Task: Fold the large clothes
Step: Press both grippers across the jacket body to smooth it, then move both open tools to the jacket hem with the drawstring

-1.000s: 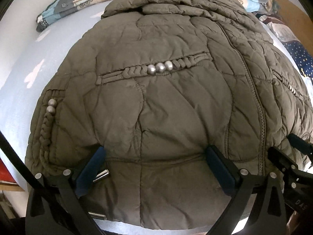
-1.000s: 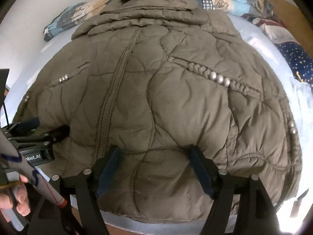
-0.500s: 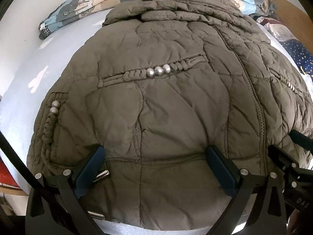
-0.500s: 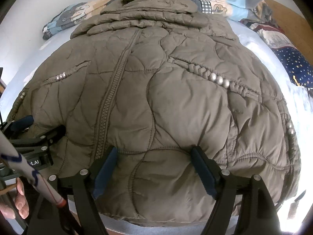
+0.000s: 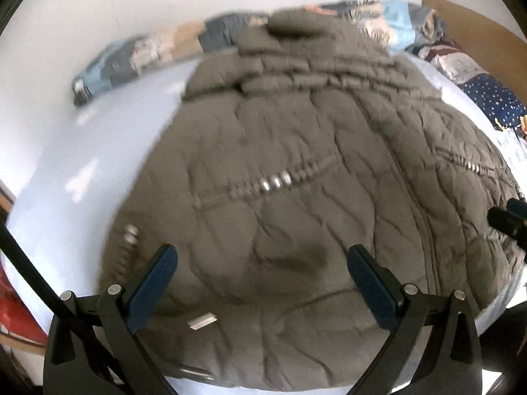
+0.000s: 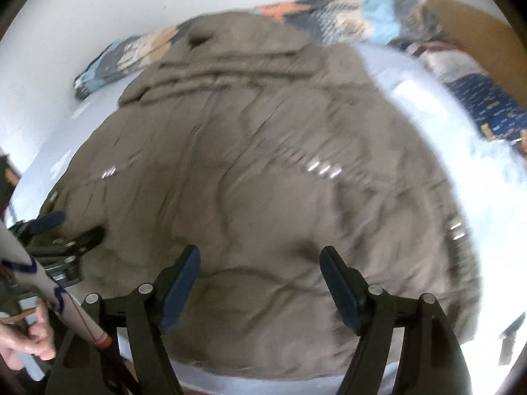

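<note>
A large olive-brown quilted jacket (image 5: 296, 171) lies front-up on a pale blue bed, collar at the far end, hem nearest me. It also fills the right wrist view (image 6: 263, 181). My left gripper (image 5: 262, 263) is open and empty, above the hem on the jacket's left half. My right gripper (image 6: 260, 265) is open and empty, above the hem on the right half. Each gripper shows at the edge of the other's view: the right gripper (image 5: 507, 222) and the left gripper (image 6: 59, 230). Both views are motion-blurred.
A patterned blanket (image 5: 138, 56) lies rolled along the far wall behind the collar. A dark blue starred cloth (image 5: 494, 98) and a brown headboard (image 5: 477, 19) are at the far right. The bed sheet (image 5: 82, 164) shows left of the jacket.
Both grippers have pulled back and tilted up from the hem; more wall and bed show now, and the jacket looks smaller. Both stay open.
</note>
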Demonstrator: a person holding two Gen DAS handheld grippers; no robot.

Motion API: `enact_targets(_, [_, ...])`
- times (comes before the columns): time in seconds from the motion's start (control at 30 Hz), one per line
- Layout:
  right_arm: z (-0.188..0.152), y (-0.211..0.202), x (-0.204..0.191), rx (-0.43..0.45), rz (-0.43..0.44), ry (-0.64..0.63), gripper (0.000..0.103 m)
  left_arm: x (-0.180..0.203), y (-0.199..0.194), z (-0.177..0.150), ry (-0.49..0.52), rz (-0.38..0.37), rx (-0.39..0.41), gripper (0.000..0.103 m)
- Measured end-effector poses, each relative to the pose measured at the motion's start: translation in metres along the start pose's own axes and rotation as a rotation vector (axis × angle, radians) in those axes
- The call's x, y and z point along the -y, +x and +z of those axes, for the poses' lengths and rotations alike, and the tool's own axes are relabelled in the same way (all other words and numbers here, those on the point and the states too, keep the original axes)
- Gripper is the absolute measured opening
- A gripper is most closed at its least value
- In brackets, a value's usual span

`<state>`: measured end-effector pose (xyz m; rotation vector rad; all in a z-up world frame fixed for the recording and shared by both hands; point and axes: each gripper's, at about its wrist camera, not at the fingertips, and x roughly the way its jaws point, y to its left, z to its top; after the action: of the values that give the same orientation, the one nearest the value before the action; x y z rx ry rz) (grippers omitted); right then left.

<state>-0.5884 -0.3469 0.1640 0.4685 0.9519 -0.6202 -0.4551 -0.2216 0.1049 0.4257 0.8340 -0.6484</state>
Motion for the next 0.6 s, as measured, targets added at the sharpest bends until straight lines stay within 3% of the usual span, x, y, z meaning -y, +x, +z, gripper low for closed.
enact_targets(0.27, [0.01,-0.013,0.032,0.028,-0.026,0.124,0.079,-0.023,-0.012,0.008,0.001,0.063,0.08,0.103])
enact_targets(0.6, [0.007,-0.021,0.026,0.055,-0.079,0.068,0.079,-0.031,-0.018,0.009,-0.036,0.1,0.104,0.103])
